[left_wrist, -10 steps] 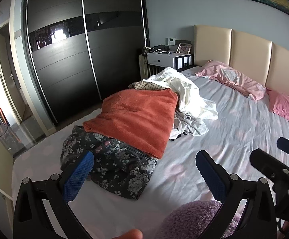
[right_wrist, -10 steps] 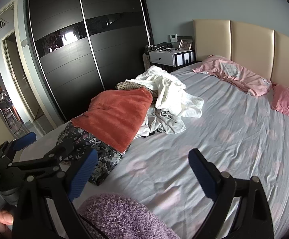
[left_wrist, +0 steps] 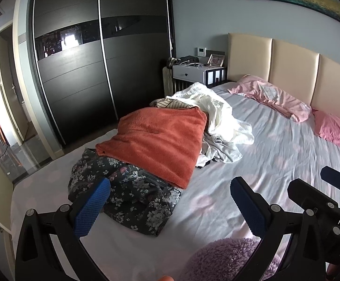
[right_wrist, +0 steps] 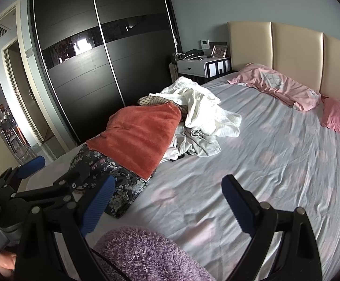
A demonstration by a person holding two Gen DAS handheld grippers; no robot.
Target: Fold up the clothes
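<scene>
A heap of clothes lies on the bed's left side: an orange fleece (left_wrist: 156, 138) (right_wrist: 137, 138) on top, a dark floral garment (left_wrist: 127, 192) (right_wrist: 123, 187) under its near end, white (left_wrist: 216, 114) (right_wrist: 202, 107) and grey (left_wrist: 223, 152) (right_wrist: 200, 145) garments behind. My left gripper (left_wrist: 170, 194) is open and empty, above the floral garment's near edge. My right gripper (right_wrist: 167, 192) is open and empty, above the bare sheet, to the right of the heap. A fluffy purple item (left_wrist: 230, 257) (right_wrist: 146, 255) is at the near edge.
The bed's lilac sheet (right_wrist: 275, 164) stretches to the right. Pink pillows (left_wrist: 273, 96) (right_wrist: 277, 84) lie by the beige headboard (left_wrist: 294, 63). A white nightstand (left_wrist: 195, 72) and a black sliding wardrobe (left_wrist: 95, 70) stand beyond the bed's left side.
Both views have shifted only slightly; the grippers stay open and the clothes have not moved.
</scene>
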